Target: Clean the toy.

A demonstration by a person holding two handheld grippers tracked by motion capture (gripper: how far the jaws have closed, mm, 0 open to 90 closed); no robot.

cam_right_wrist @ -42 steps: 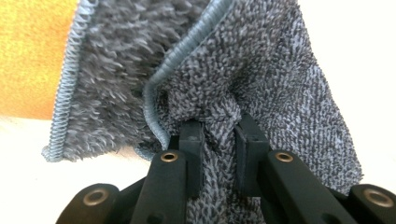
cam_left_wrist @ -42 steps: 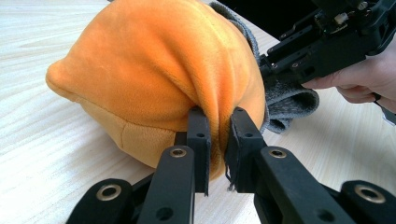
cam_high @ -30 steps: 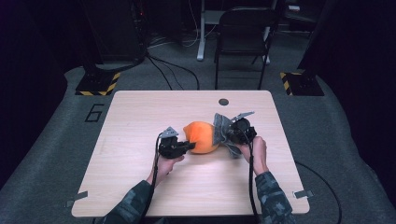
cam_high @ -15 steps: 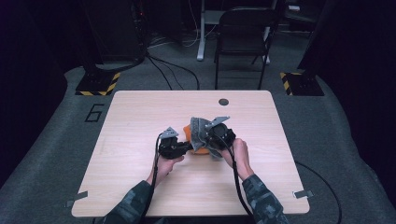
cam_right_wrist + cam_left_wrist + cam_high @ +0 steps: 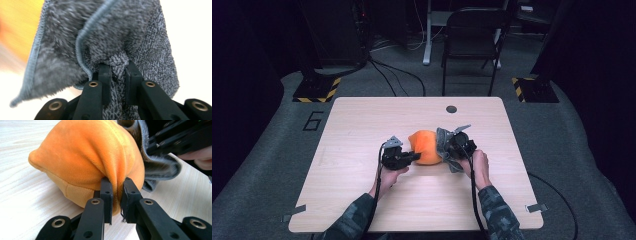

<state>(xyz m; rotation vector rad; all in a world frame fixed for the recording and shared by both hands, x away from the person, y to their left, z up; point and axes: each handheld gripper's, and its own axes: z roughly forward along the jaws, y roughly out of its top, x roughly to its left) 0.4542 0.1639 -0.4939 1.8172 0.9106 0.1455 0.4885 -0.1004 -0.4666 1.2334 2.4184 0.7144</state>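
We are holding the orange plush [image 5: 426, 147] near the middle of the desk [image 5: 362, 125], where it is resting on the wood between our two hands. Our left tool [image 5: 414, 157] is pinching a fold of the plush's fabric: in the left gripper view the jaws are standing nearly together with a ridge of orange cloth [image 5: 117, 187] squeezed between the pads, so we are recording this tool as narrow and gripping the plush. Our right tool [image 5: 447, 150] is clamping a grey cloth [image 5: 444, 142]; in the right gripper view the jaws are standing close, with a bunched twist of the grey terry weave [image 5: 120, 62] caught between them, and the rest of the cloth is fanning upward and outward, its stitched hem [image 5: 85, 37] curling across the frame. In the high view the grey cloth is lying against the right side of the plush, touching it, and part of it is hanging just below our right tool toward the desk. The left gripper view is showing the same contact, the cloth's edge [image 5: 160, 167] pressing on the plush's far side. A small dark round disc [image 5: 451, 108] is sitting near the far edge of the desk, well apart from the plush.
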